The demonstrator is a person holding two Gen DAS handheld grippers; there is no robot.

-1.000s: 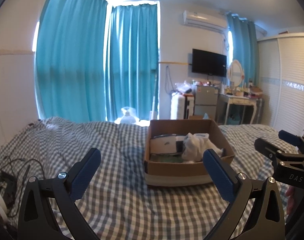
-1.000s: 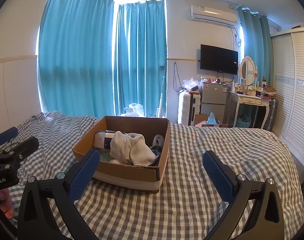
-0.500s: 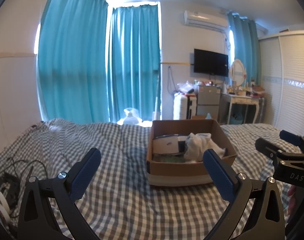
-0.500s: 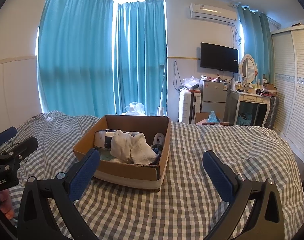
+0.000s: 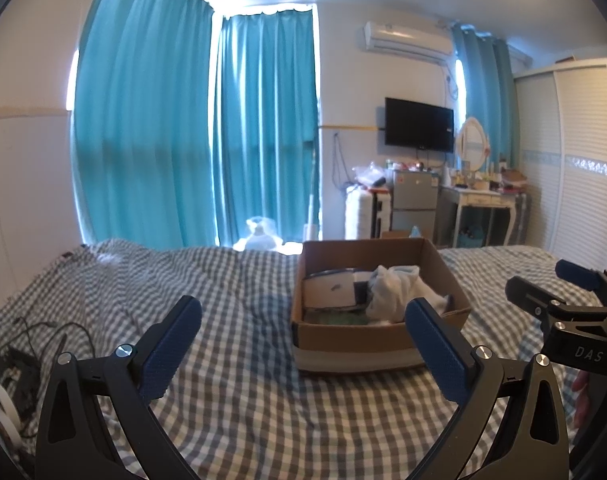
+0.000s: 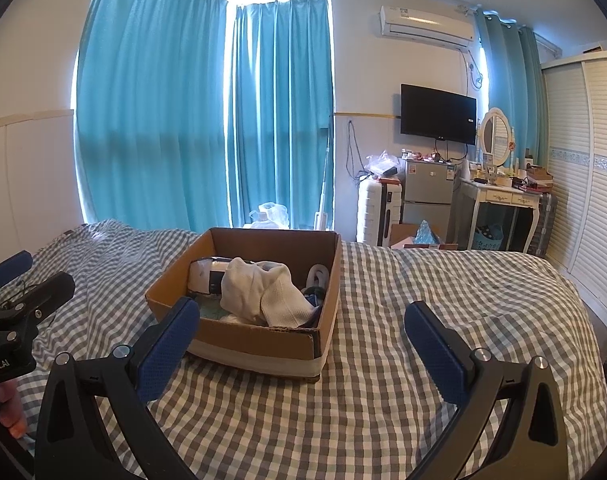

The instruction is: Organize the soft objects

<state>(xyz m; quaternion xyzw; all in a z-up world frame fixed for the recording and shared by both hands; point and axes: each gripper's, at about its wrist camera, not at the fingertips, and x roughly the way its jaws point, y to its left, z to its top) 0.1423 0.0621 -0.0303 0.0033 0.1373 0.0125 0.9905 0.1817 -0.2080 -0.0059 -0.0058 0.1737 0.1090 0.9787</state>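
A brown cardboard box (image 5: 343,338) (image 6: 263,338) stands on a grey checked bed (image 5: 243,392) (image 6: 383,380). A white cloth (image 5: 391,294) (image 6: 263,292) lies bunched in it over folded white and dark items (image 5: 331,292) (image 6: 207,276). My left gripper (image 5: 303,344) is open and empty, held above the bed in front of the box. My right gripper (image 6: 301,342) is open and empty, in front of the box's right side. Each gripper shows at the edge of the other's view, the right one (image 5: 563,304) and the left one (image 6: 27,280).
Black cables and a white ring (image 5: 11,372) lie on the bed's left edge. Teal curtains (image 5: 191,140) hang behind the bed. A white suitcase (image 6: 379,212), a small fridge (image 6: 427,196), a dressing table (image 6: 503,204) and a wardrobe (image 6: 583,184) stand at the right.
Both grippers have drifted slightly, so the box sits a little higher and farther in the views. Their jaws stay open. Nothing on the bed has moved.
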